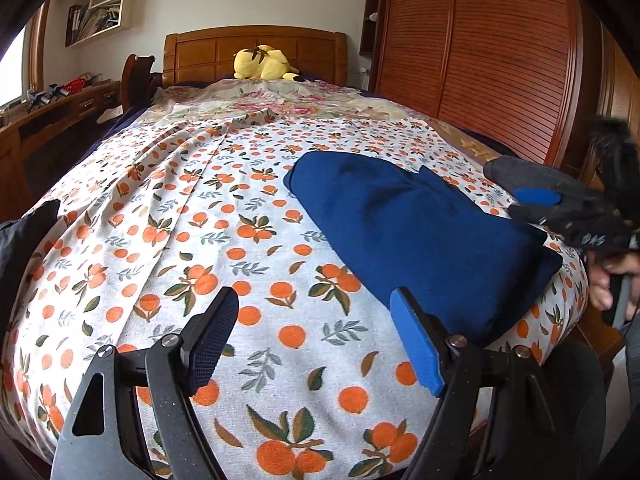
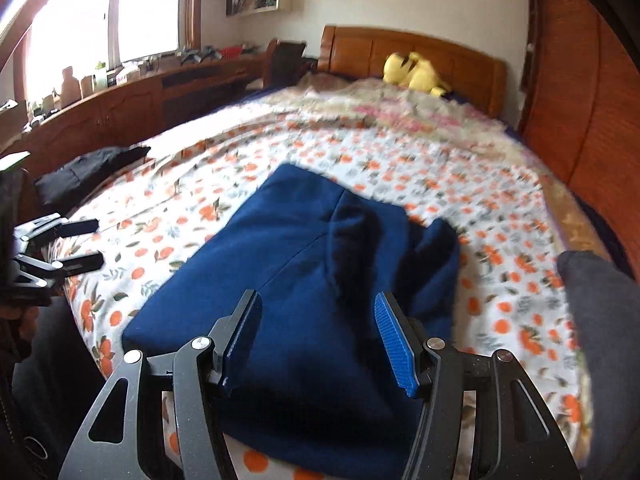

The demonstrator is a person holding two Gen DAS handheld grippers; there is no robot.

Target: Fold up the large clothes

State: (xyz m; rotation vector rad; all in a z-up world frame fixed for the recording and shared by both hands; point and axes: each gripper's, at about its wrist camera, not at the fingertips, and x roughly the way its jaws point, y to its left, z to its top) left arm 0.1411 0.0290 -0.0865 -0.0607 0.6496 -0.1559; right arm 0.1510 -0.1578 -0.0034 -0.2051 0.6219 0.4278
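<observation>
A navy blue garment (image 1: 420,232) lies folded into a compact bundle on the orange-print bedsheet (image 1: 208,240), near the bed's front right corner. My left gripper (image 1: 316,340) is open and empty, low over the sheet just left of the bundle. In the right wrist view the same garment (image 2: 304,280) fills the middle, with a loose fold on its right side. My right gripper (image 2: 318,340) is open and empty, hovering above the bundle's near end. The right gripper also shows in the left wrist view (image 1: 536,200), and the left gripper in the right wrist view (image 2: 80,244).
A black garment (image 2: 88,172) lies at the bed's left edge. A yellow plush toy (image 1: 264,65) sits by the wooden headboard (image 1: 256,48). A wooden wardrobe (image 1: 480,52) stands along the right, a cluttered desk (image 2: 120,96) along the left under the window.
</observation>
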